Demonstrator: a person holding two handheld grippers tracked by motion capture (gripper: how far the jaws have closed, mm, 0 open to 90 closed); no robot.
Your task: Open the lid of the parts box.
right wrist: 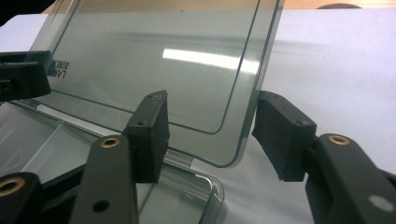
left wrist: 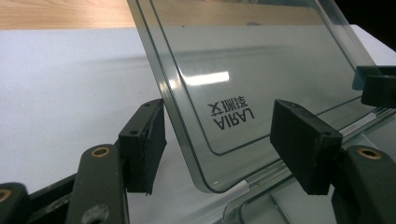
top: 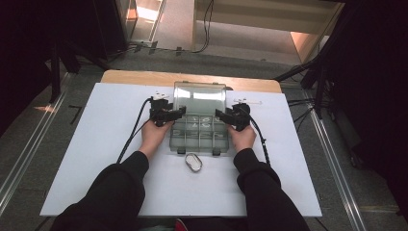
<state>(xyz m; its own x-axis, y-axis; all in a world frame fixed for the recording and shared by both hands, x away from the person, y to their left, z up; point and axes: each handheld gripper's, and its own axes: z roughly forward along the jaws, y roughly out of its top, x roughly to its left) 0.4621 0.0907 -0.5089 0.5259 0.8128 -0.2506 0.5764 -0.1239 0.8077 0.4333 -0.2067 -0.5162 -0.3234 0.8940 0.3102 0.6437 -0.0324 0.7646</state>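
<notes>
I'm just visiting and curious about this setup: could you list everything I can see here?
Clear plastic compartment box: one, smoky transparent, table centre, lid raised.
Small oval metal tin: one, silver, just in front of the box.
White board: one, covering the wooden tabletop.
Left hand-held gripper: one, black, jaws open astride the lid's corner.
Right hand-held gripper: one, black, jaws open astride the lid's other corner.
Person's sleeves: two, black, bottom.

you sit at a wooden table [top: 144, 77] under a white sheet [top: 96, 144], on grey floor [top: 29, 144], with cables [top: 208, 24] trailing and sunlit patches beyond.
</notes>
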